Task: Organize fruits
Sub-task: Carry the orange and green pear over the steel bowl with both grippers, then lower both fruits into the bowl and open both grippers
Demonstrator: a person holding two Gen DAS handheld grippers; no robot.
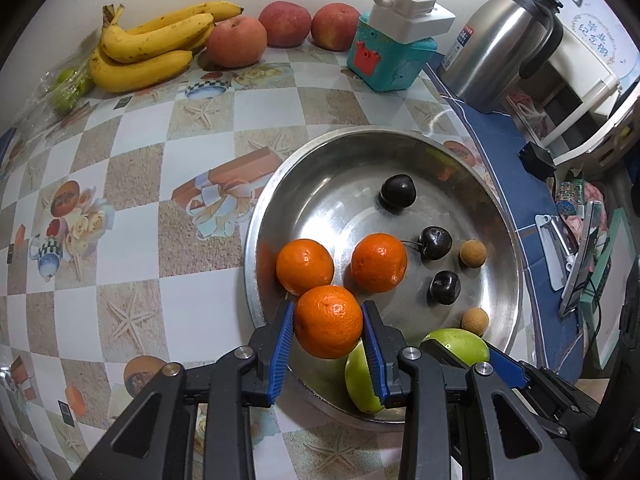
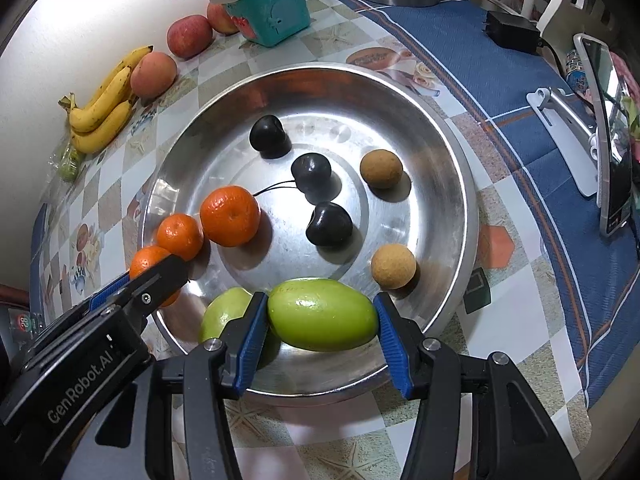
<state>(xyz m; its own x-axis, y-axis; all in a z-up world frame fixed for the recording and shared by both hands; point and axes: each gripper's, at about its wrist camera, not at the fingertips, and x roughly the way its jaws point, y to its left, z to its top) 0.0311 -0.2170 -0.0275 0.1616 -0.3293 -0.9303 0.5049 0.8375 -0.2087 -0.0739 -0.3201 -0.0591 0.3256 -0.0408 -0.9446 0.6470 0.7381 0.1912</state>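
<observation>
**Both tongs pinching fruit at the near rim of the steel bowl**

The left tongs [image 1: 328, 322] pinch an orange [image 1: 328, 321] between the blue pads, which press on its two sides; it sits at the near-left edge of the steel bowl [image 1: 508, 240]. Whether it rests on the bowl or is held just above it is unclear. The right tongs [image 2: 322, 318] pinch a green oblong fruit [image 2: 322, 314] lengthwise, pads on both ends, at the near rim inside the bowl. A second green fruit [image 2: 224, 312] lies just to its left, partly behind the left pad.

Also in the bowl: two more oranges [image 1: 305, 266] [image 1: 379, 263] close together just beyond the held one, three dark cherries [image 2: 270, 136] [image 2: 311, 171] [image 2: 329, 223] around the middle, and two small tan round fruits [image 2: 381, 169] [image 2: 393, 266] on the right side.

The bowl sits on a surface [image 1: 132, 184] with a checkered printed cover. Along the far wall: a bunch of bananas [image 1: 152, 46], three apples [image 1: 237, 41] [image 1: 285, 23] [image 1: 336, 26] in a row beside them, and a bag with something green [image 1: 66, 88] at the far left. A teal box [image 1: 390, 56] with a white power strip [image 1: 412, 10] on top stands right of the apples, and a steel kettle [image 1: 496, 44] stands further right on a blue cloth [image 1: 500, 148].
</observation>
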